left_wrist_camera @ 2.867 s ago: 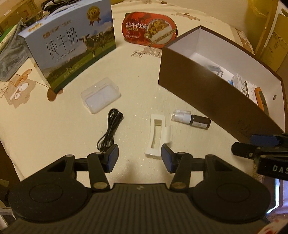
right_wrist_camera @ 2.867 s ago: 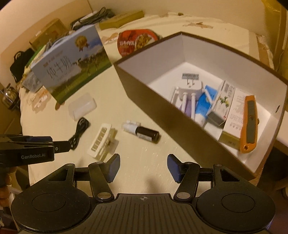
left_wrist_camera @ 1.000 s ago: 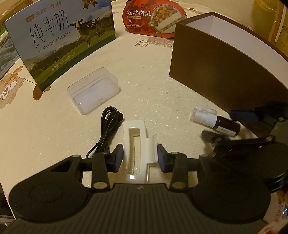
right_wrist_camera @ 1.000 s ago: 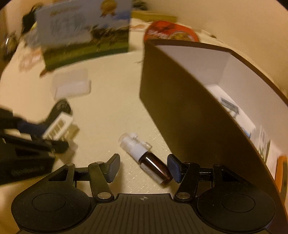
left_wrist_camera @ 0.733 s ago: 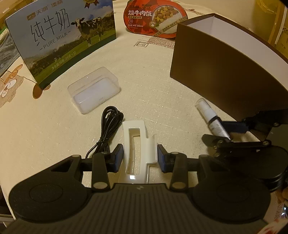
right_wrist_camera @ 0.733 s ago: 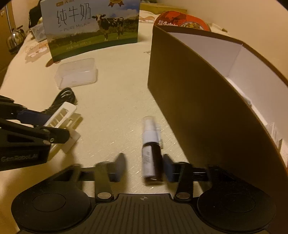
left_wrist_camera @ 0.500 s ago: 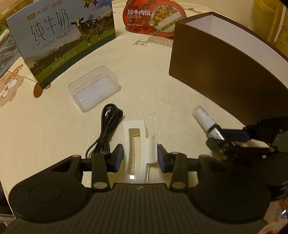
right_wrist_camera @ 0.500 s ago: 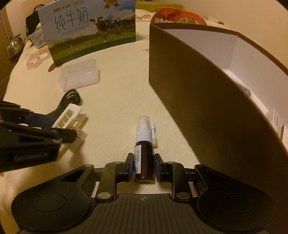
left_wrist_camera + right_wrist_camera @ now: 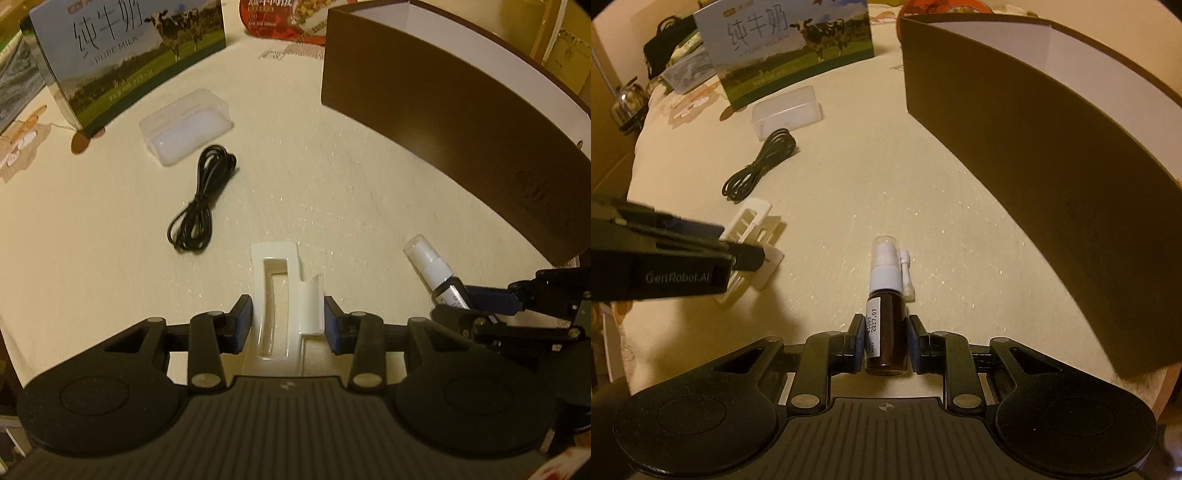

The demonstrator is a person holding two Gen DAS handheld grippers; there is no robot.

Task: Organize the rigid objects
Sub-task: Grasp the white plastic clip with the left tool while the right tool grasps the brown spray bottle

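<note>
Left gripper (image 9: 288, 323) clamps white plastic holder (image 9: 282, 299) lengthwise between its pads. Right gripper (image 9: 885, 343) pinches brown spray bottle (image 9: 886, 314), nozzle forward, just beside the brown box (image 9: 1052, 155).

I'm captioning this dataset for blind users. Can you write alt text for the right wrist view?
The right gripper is shut on a small brown spray bottle lying on a cream table. A tall brown box stands to its right; the left gripper holds a white plastic holder at left.
</note>
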